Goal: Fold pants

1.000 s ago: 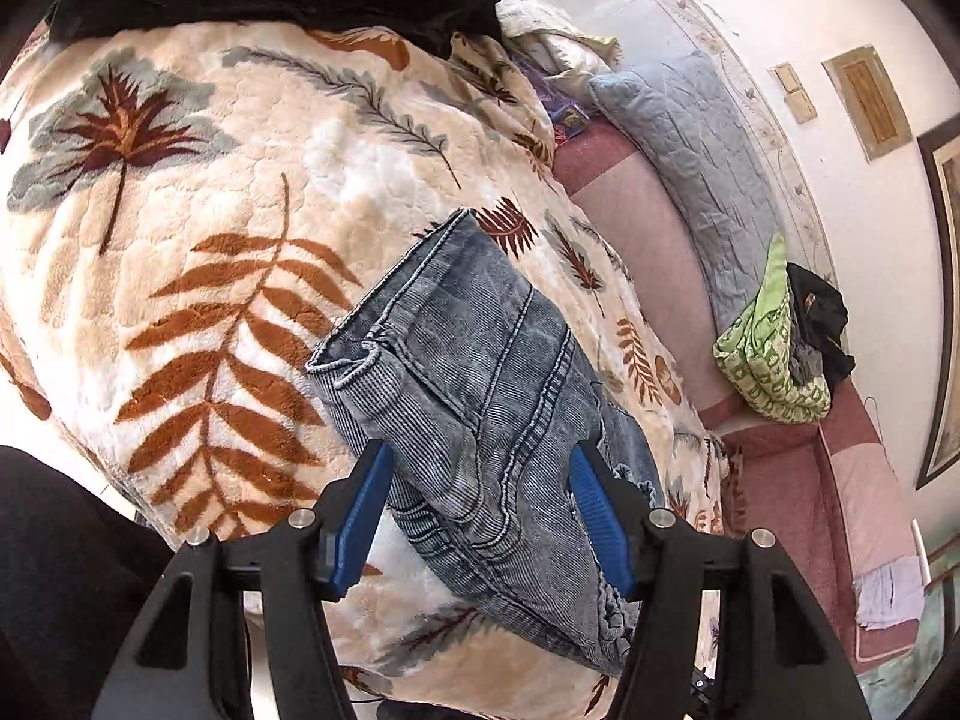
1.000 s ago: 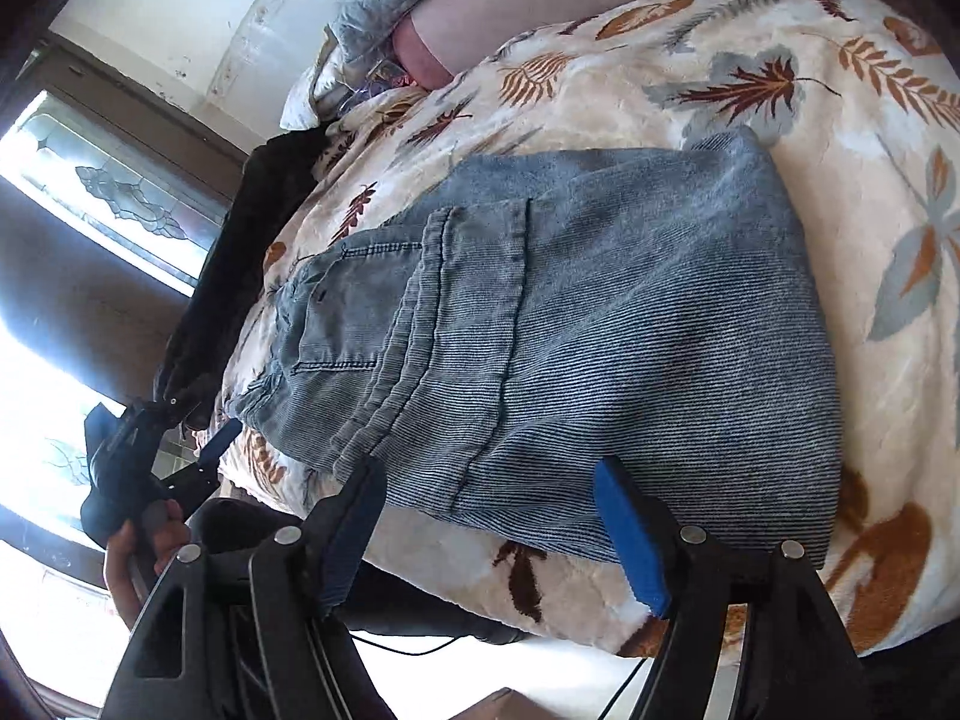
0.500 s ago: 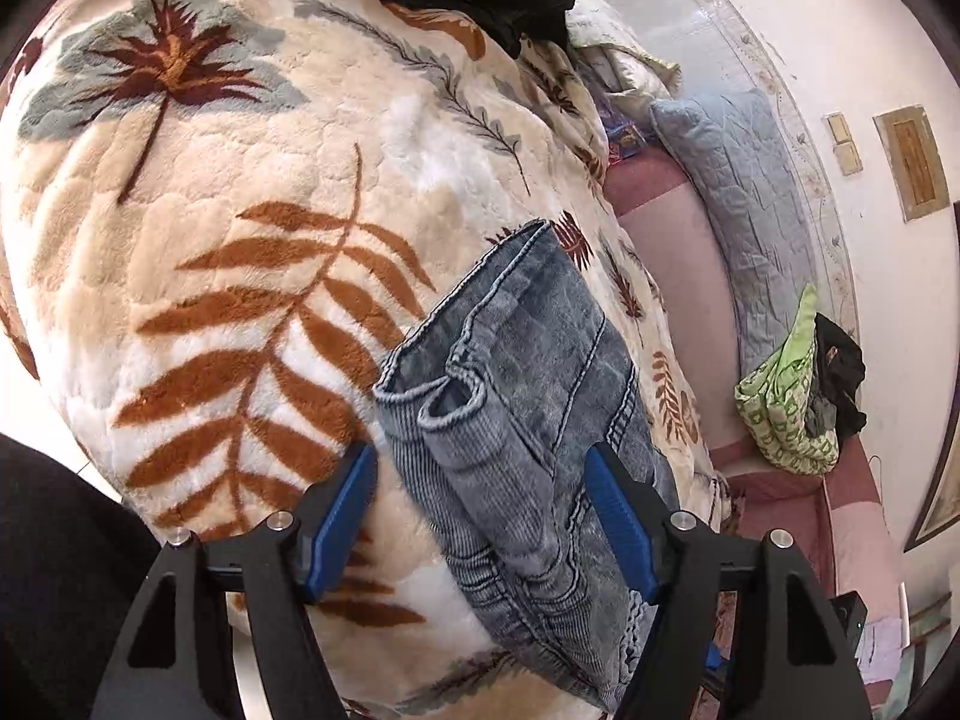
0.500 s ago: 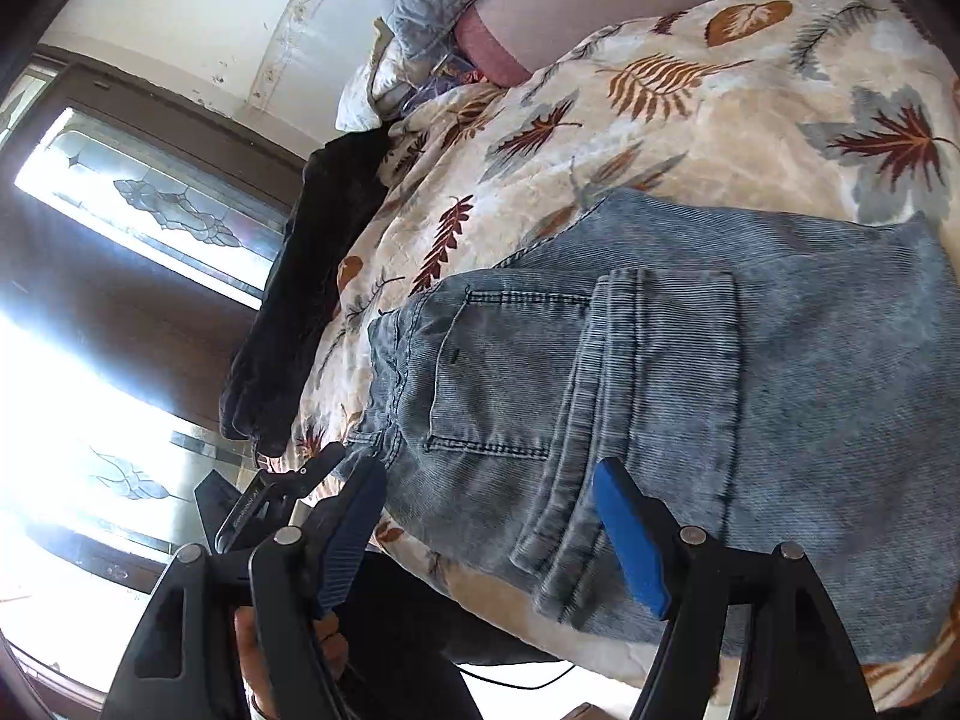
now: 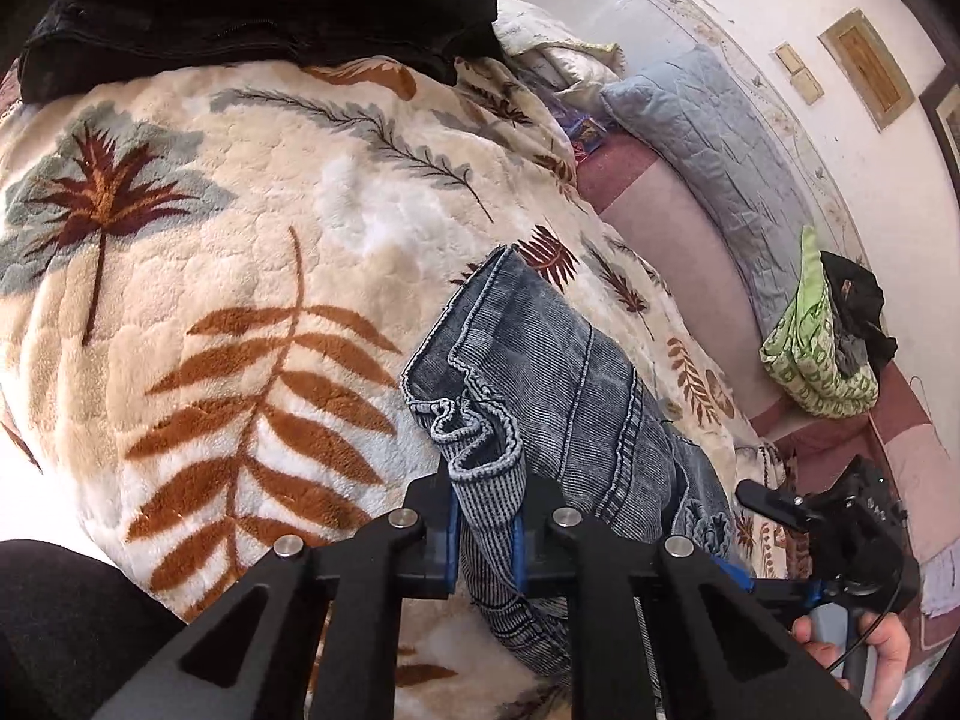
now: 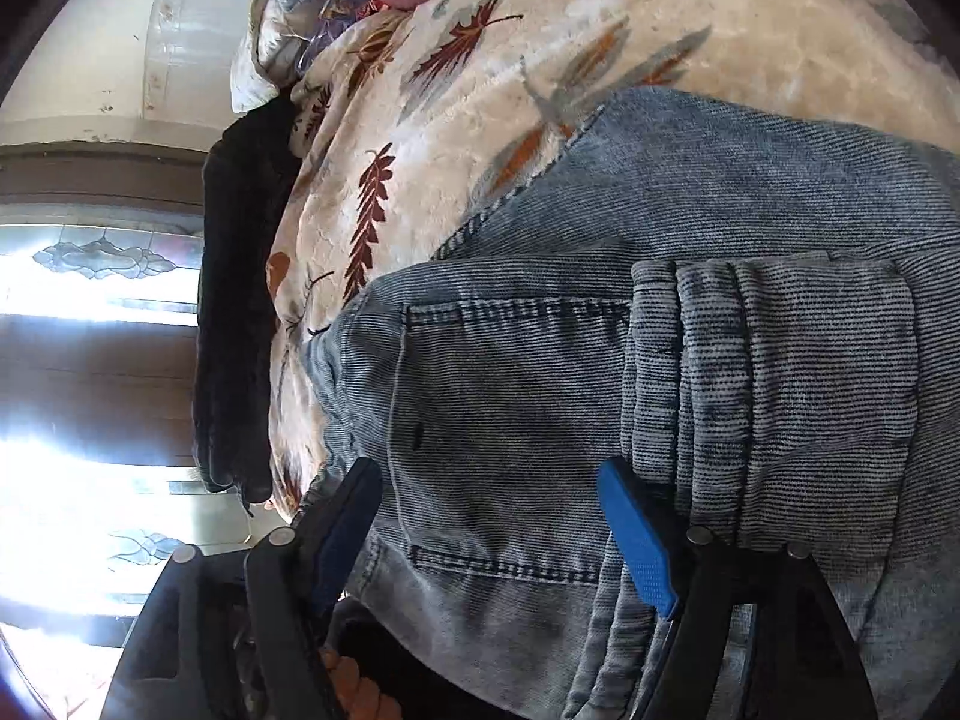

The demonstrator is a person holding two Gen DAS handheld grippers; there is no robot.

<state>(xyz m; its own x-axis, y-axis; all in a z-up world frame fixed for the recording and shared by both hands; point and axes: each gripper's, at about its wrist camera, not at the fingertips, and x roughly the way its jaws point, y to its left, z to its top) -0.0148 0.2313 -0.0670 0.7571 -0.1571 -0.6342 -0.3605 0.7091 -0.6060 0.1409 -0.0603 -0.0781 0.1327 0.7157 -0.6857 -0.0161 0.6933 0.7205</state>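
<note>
- Pants: blue denim, folded into a compact stack, lying on a leaf-patterned blanket spread over a bed
- Left gripper: pressed together on a bunched edge of the pants at the near end of the stack; blue pads flank the pinched fabric
- Right gripper: spread wide, fingers resting over the back pocket of the pants, with no fabric pinched between them
- Waistband: folded over, lying just beside the right finger of the right gripper
- Black garment: lying on the far edge of the blanket, well apart from the pants
- Blue pillow and green bag: on the pink sheet beside the blanket
</note>
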